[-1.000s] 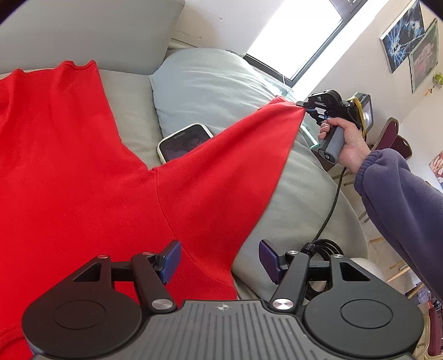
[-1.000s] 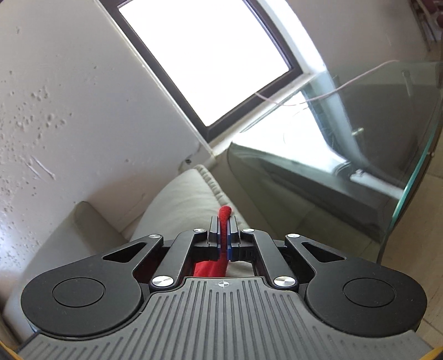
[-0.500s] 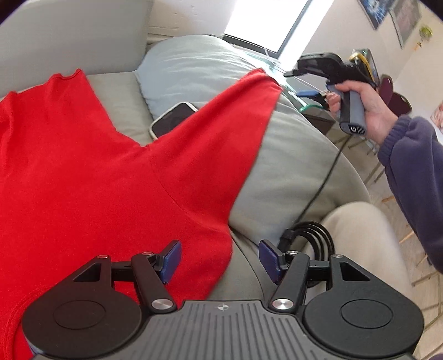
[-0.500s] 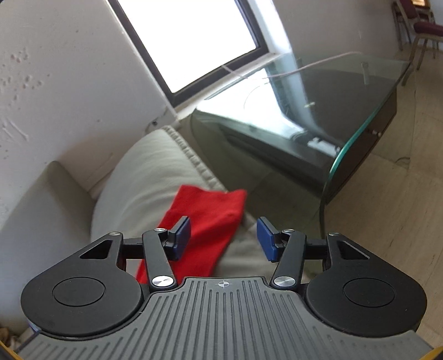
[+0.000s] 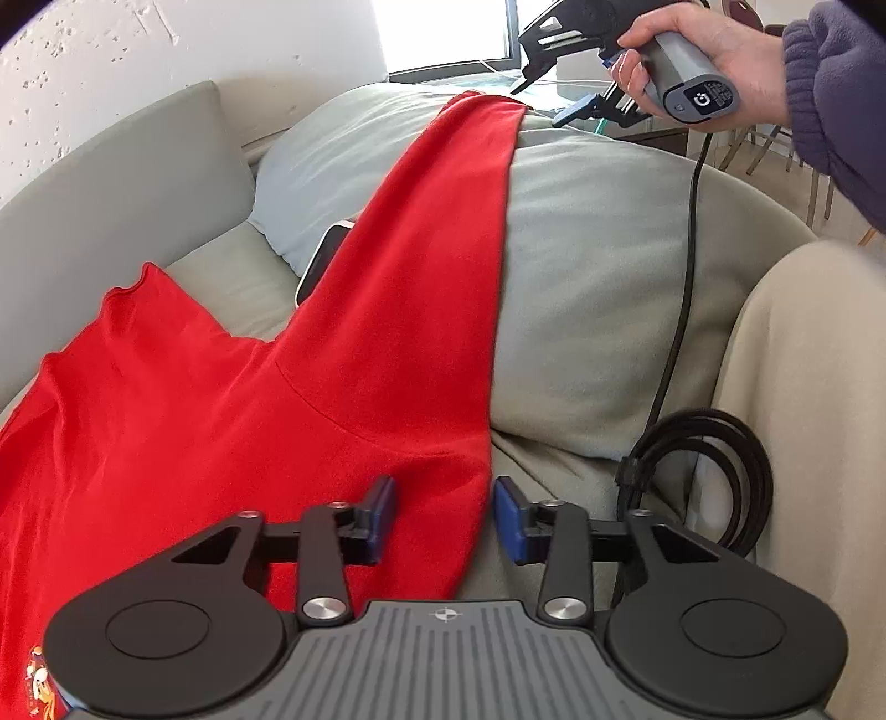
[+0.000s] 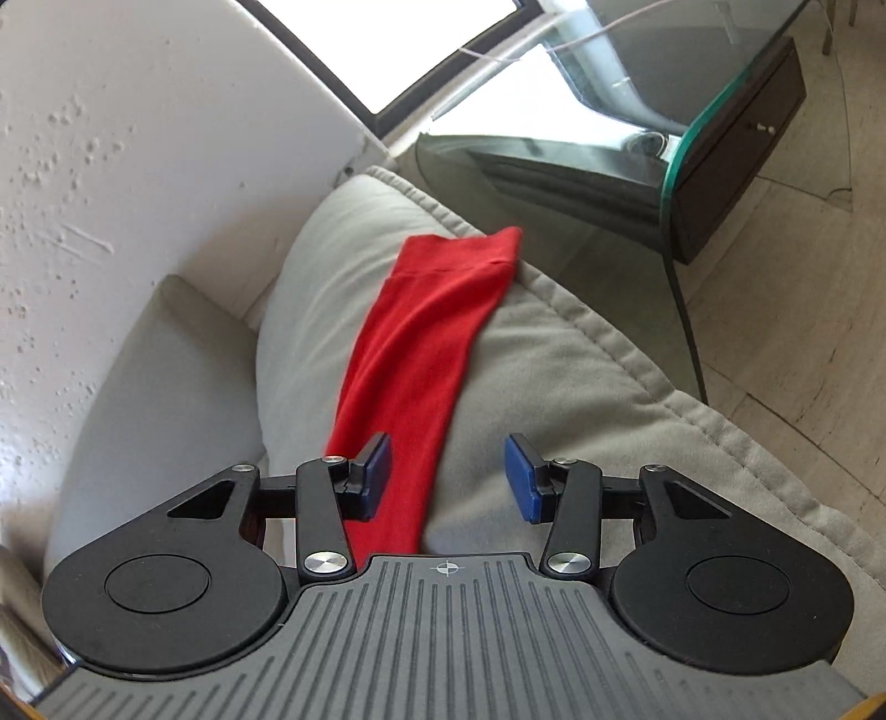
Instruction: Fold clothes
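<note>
Red shirt [image 5: 221, 421] lies spread on a grey sofa [image 5: 111, 183], body low left, one sleeve [image 6: 426, 332] stretched up over a pale cushion [image 5: 598, 249] at the sofa's end. Sleeve cuff rests at the cushion's top edge, near a glass table [image 6: 681, 138].

Left hand-held gripper [image 5: 443, 518]: jaws closing but a gap shows between the blue pads. The shirt's side edge lies between them; pads not pressing it.

Right hand-held gripper [image 6: 448, 476]: jaws apart and closing, over the sleeve. Sleeve runs past the left pad and lies loose on the cushion, not clamped. In the left view it hovers by the cuff, held by a hand [image 5: 714, 52] in a dark blue sleeve.

Phone [image 5: 321, 260] half under the red sleeve, against the cushion. Black coiled cable [image 5: 714, 471] at right.
</note>
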Demonstrator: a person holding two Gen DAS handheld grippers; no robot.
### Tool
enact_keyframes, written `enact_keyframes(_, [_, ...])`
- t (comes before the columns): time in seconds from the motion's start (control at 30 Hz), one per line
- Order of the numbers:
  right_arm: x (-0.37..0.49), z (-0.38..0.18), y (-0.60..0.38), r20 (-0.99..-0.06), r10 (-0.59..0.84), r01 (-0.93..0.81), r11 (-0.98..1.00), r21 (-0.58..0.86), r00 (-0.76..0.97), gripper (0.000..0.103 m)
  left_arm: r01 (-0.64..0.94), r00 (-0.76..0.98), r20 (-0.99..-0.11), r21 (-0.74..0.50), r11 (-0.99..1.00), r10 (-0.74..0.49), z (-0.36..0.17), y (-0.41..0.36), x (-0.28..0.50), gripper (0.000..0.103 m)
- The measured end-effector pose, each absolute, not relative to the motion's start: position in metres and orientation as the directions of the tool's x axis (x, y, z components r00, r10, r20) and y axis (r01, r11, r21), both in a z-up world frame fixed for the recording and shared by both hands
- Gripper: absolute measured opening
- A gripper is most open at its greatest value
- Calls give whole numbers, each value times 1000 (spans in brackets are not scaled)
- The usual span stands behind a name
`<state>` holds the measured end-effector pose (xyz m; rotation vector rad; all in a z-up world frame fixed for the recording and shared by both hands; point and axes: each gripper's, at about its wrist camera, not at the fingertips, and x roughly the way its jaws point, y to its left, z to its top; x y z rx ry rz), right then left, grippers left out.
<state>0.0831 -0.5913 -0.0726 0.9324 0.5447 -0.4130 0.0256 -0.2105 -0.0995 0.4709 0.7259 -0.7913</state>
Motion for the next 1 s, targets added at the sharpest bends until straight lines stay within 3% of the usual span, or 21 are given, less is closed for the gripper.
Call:
enact_keyframes(0.03, [84, -77, -598, -590, -101, 554, 497, 668, 801, 49, 772, 488, -736, 111, 626, -470, -98, -210, 27, 1])
enact_keyframes(0.3, [109, -108, -638, -507, -173, 535, 345, 772, 844, 45, 756, 450, -722, -6, 655, -526, -87, -196, 38, 1])
enact_keyframes(0.4, [120, -110, -643, -488, -191, 524, 364, 770, 851, 25, 756, 425, -710, -62, 652, -561, -76, -187, 41, 1])
enact_keyframes(0.43, [122, -109, -643, -476, -192, 513, 370, 775, 858, 5, 755, 417, -706, -80, 651, -572, -73, -184, 41, 1])
enact_keyframes(0.53, [124, -95, -642, -454, -248, 517, 441, 734, 856, 0, 757, 393, -702, -119, 642, -594, -66, -175, 44, 1])
enact_keyframes(0.63, [122, -83, -648, -481, -335, 586, 471, 659, 810, 0, 755, 362, -716, -149, 638, -596, -70, -173, 45, 0])
enact_keyframes(0.73, [126, -81, -658, -552, -335, 643, 469, 605, 763, 0, 760, 365, -742, -111, 640, -562, -85, -183, 43, 0])
enact_keyframes(0.87, [118, -101, -659, -548, -160, 564, 374, 736, 821, 7, 774, 389, -750, -49, 632, -535, -96, -188, 36, 0])
enact_keyframes(0.9, [117, -104, -656, -540, -150, 553, 372, 745, 828, 11, 777, 393, -748, -41, 628, -535, -95, -188, 35, 0])
enact_keyframes(0.97, [117, -110, -654, -529, -128, 535, 373, 758, 839, 34, 774, 389, -749, -50, 631, -537, -93, -185, 36, 0])
enact_keyframes(1.0, [117, -113, -653, -519, -123, 525, 370, 767, 846, 36, 769, 384, -749, -64, 636, -540, -93, -183, 38, 0])
